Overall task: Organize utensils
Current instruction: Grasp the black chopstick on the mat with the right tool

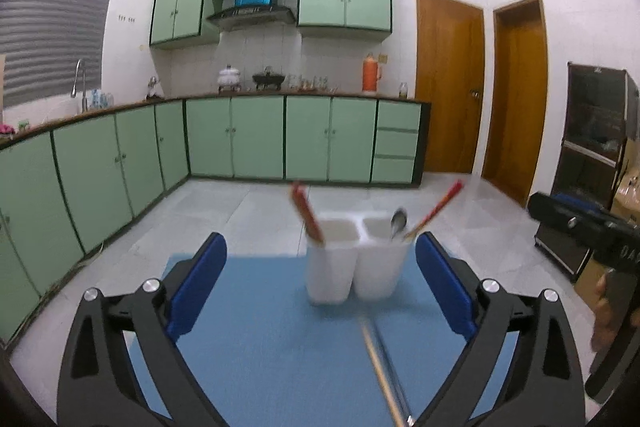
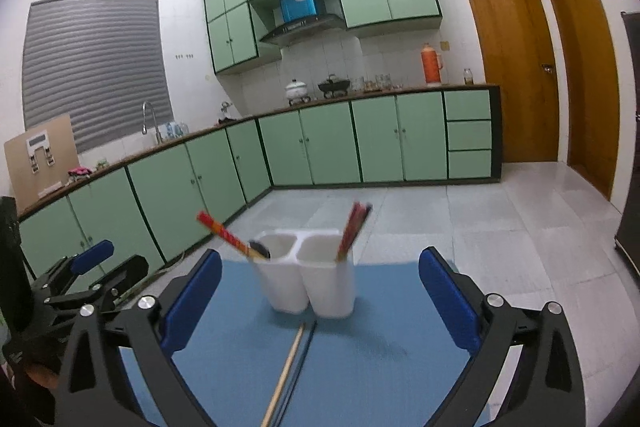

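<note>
The left gripper [image 1: 320,267] is spread wide, empty. Ahead on the blue mat [image 1: 260,347] stands the white holder [image 1: 356,267] with red chopsticks [image 1: 306,213] and a spoon [image 1: 398,221]; loose chopsticks [image 2: 286,367] lie before it. The right gripper [image 2: 320,277] gapes wide too, holding nothing.

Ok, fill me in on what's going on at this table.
A person is sorting utensils into a white two-cup holder on a blue mat. Red chopsticks lean in one cup; a spoon and another red chopstick in the other. The left tool and right tool are both open and empty. A pale chopstick lies on the mat, not yet put away.
</note>
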`<state>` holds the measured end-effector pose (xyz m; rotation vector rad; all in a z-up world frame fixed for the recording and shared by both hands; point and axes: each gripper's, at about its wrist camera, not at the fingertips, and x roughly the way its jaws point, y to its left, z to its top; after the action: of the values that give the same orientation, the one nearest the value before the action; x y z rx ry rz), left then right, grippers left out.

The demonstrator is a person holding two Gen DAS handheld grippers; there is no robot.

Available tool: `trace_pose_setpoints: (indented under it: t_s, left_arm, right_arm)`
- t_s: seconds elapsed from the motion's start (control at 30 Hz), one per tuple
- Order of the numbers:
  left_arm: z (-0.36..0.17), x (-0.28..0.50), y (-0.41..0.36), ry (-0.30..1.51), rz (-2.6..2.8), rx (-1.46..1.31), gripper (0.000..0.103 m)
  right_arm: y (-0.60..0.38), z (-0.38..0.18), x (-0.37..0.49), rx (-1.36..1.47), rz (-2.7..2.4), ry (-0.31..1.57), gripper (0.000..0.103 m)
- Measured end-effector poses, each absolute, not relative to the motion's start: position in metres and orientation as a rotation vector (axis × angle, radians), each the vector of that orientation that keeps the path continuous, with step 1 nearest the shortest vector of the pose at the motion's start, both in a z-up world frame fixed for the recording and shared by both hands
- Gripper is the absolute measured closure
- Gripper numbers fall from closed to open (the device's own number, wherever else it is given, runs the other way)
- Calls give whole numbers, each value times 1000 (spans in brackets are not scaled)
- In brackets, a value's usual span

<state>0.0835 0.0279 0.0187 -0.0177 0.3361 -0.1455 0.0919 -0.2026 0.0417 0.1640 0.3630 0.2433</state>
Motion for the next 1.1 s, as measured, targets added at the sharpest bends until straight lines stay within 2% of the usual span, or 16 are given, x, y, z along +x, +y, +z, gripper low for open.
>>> trace_pose_setpoints:
  t_s: [0.37, 0.57, 0.73, 0.83, 0.93, 1.1]
  left_arm:
    - [-56, 67, 49, 527, -109, -2, 10]
    - [-93, 62, 55, 650, -98, 14, 10]
    - [-113, 55, 56, 718, -98, 23, 10]
    - [-117, 51, 57, 739, -98, 25, 10]
    - [-119, 50, 58, 746, -95, 27, 10]
    - [-120, 49, 62, 750, -88, 23, 10]
  right_arm:
    - [-191, -36, 68, 178, 218, 540, 7]
    - [-170, -89, 55, 142, 213, 682, 19]
    - [-152, -119, 47, 118, 235, 776, 41]
    - [-139, -130, 45, 95, 260, 816, 58]
    - [-132, -135, 46, 87, 283, 848, 69]
    - [-127, -138, 46, 98, 296, 862, 79]
